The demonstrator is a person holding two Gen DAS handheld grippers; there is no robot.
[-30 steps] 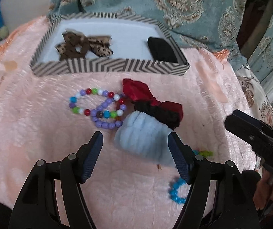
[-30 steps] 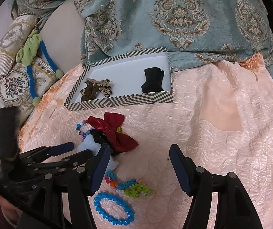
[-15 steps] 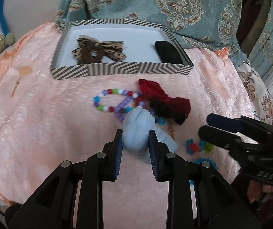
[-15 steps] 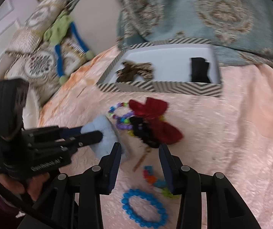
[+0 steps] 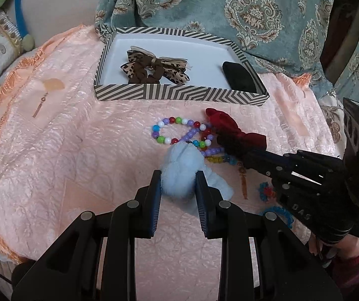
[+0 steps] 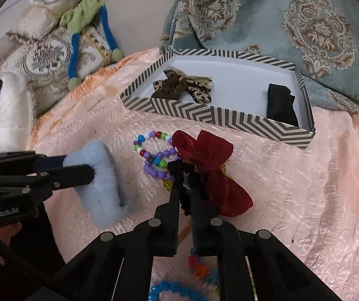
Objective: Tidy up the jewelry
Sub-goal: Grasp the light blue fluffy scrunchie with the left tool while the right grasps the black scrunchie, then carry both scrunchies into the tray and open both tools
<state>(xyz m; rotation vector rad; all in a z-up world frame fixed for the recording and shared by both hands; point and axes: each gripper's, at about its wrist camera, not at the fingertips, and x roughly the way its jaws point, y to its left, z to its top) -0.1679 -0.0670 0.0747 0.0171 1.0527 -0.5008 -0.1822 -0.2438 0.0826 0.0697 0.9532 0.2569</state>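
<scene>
My left gripper [image 5: 177,185] squeezes a fluffy pale-blue scrunchie [image 5: 179,173] between its fingers, just above the peach quilt [image 5: 54,150]. My right gripper [image 6: 184,173] is clamped on the black band of a dark-red bow scrunchie [image 6: 204,160], which lies beside multicoloured bead bracelets [image 6: 154,150] near the striped box [image 6: 229,118].

Both wrist views look steeply down, close, sharing the striped box [image 5: 179,92] [image 6: 229,118]
</scene>
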